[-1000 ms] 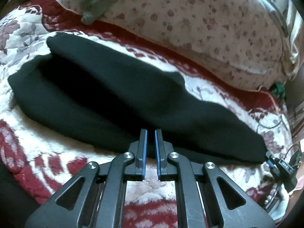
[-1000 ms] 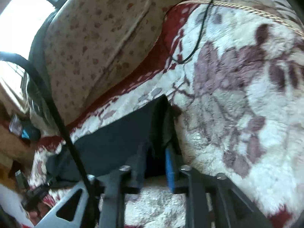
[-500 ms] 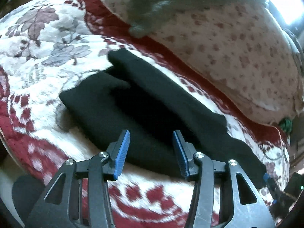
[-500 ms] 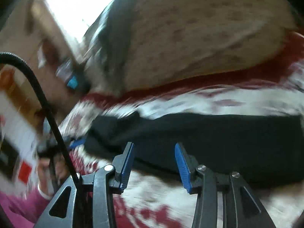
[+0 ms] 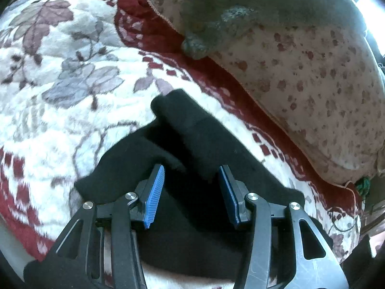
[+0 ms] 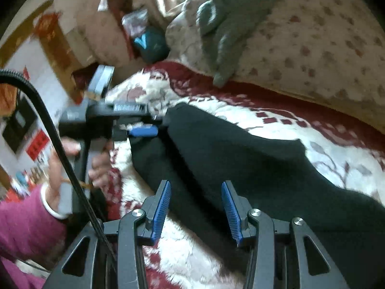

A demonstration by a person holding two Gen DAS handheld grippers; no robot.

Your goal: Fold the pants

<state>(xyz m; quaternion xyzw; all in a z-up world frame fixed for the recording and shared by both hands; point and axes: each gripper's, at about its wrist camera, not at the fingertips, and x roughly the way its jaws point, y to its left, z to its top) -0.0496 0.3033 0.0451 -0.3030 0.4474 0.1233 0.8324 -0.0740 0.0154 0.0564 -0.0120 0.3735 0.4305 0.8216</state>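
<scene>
The black pants lie stretched out on a red and white floral blanket, one leg folded over the other. My left gripper is open and empty, its blue pads just above the pants near one end. My right gripper is open and empty over the near edge of the pants. In the right wrist view the left gripper sits at the far left end of the pants, held by a hand in a pink sleeve.
A cream spotted pillow with a grey cloth on it lies along the far side of the blanket. A black cable crosses the left of the right wrist view. Room clutter stands beyond the bed's left edge.
Both grippers have opened; the right one let go of the pants end. Both have pulled back and swung along the pants toward their left end.
</scene>
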